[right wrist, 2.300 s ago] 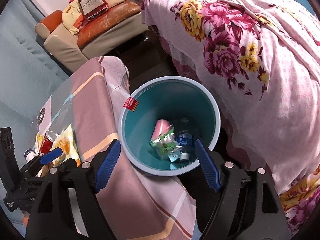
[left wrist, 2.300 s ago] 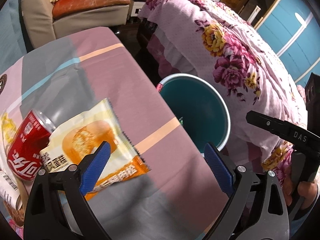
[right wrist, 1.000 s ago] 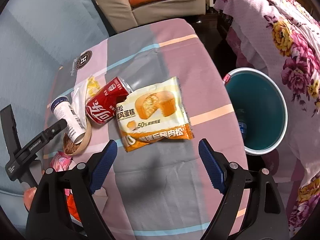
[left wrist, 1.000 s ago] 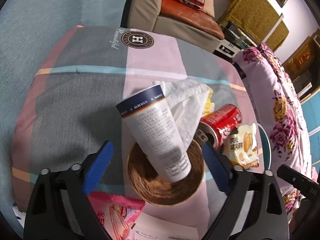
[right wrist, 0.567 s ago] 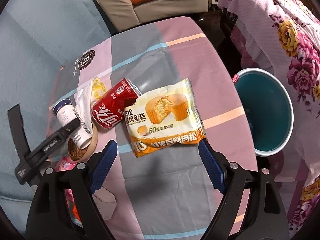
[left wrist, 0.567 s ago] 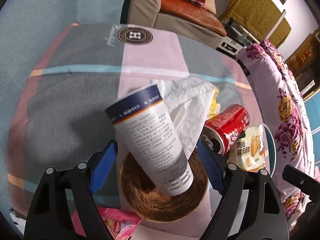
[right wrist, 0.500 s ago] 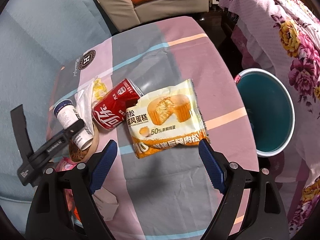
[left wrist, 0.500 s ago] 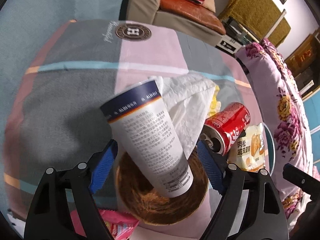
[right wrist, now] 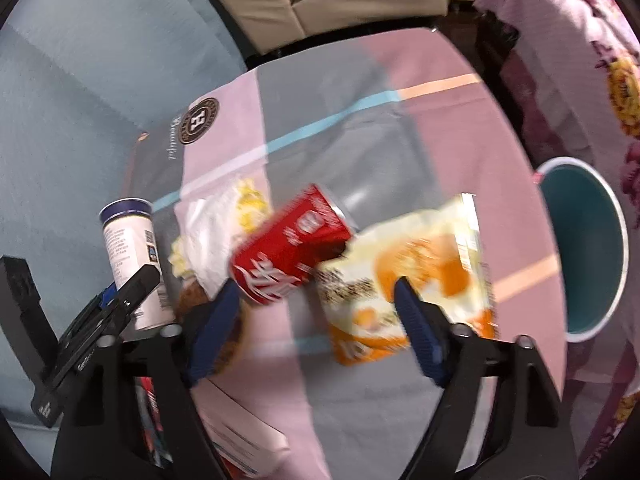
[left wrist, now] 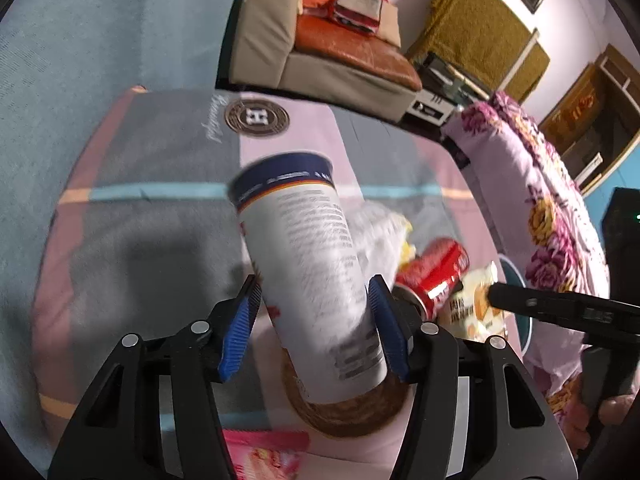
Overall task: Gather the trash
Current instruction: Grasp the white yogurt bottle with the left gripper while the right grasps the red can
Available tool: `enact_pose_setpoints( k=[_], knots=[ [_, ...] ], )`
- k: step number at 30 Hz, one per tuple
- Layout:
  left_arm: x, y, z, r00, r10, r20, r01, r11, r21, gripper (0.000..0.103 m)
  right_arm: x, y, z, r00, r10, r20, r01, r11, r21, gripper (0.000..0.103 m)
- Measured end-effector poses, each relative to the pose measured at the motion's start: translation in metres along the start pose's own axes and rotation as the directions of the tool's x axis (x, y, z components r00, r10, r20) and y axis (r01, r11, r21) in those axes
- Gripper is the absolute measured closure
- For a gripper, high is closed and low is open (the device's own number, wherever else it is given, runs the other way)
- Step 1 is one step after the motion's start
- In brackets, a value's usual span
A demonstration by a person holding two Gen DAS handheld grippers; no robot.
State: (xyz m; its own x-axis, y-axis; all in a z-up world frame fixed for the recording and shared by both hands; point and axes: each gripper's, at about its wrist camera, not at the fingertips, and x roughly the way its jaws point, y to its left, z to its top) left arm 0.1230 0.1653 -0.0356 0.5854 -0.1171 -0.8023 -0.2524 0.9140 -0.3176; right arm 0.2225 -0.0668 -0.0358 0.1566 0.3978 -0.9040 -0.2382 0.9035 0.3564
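**Both hands closing on trash at once**

My left hand-held gripper [left wrist: 314, 320] straddles the white cup [left wrist: 308, 280], jaws closing, pads at its sides but not clearly pressing yet. The cup leans with its base in a brown woven bowl [left wrist: 352, 416], so I take it low on the body. It is tall and paper-like, with a navy rim band and small print. My right hand-held gripper [right wrist: 316, 336], unclenched and narrowing, hangs over the red can [right wrist: 288, 256] and snack wrapper [right wrist: 412, 276] on the bench [right wrist: 344, 128]. The teal bin [right wrist: 584, 256] waits off the bench's edge
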Motion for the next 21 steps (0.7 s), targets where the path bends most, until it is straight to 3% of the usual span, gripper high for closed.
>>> enact_pose_setpoints(
  k=[2,7,12,16,21],
  knots=[
    [-0.002,0.007,0.004,1.000,0.004,0.005,-0.004,1.000,-0.006,0.050,0.013,0.003,0.006,0.999,0.033,-0.038,-0.032,0.999,0.025,0.045],
    [0.009,0.018,0.009,1.000,-0.004,-0.018,0.004,1.000,-0.012,0.054,0.039,0.006,0.018,0.995,0.060,-0.086,-0.054,0.996,0.067,0.045],
    [0.022,0.022,0.008,0.999,0.026,-0.045,-0.025,1.000,0.014,0.053,0.058,0.008,0.029,0.992,0.070,-0.104,-0.061,0.994,0.087,0.038],
    [0.028,0.034,0.005,0.997,0.055,-0.063,-0.054,0.998,0.015,0.036,0.070,0.011,0.032,0.991,0.078,-0.109,-0.070,0.994,0.080,0.031],
    [0.039,0.047,-0.004,0.989,0.085,-0.119,-0.083,0.996,0.021,0.035,0.083,0.008,0.033,0.988,0.093,-0.124,-0.083,0.993,0.083,0.033]
  ],
)
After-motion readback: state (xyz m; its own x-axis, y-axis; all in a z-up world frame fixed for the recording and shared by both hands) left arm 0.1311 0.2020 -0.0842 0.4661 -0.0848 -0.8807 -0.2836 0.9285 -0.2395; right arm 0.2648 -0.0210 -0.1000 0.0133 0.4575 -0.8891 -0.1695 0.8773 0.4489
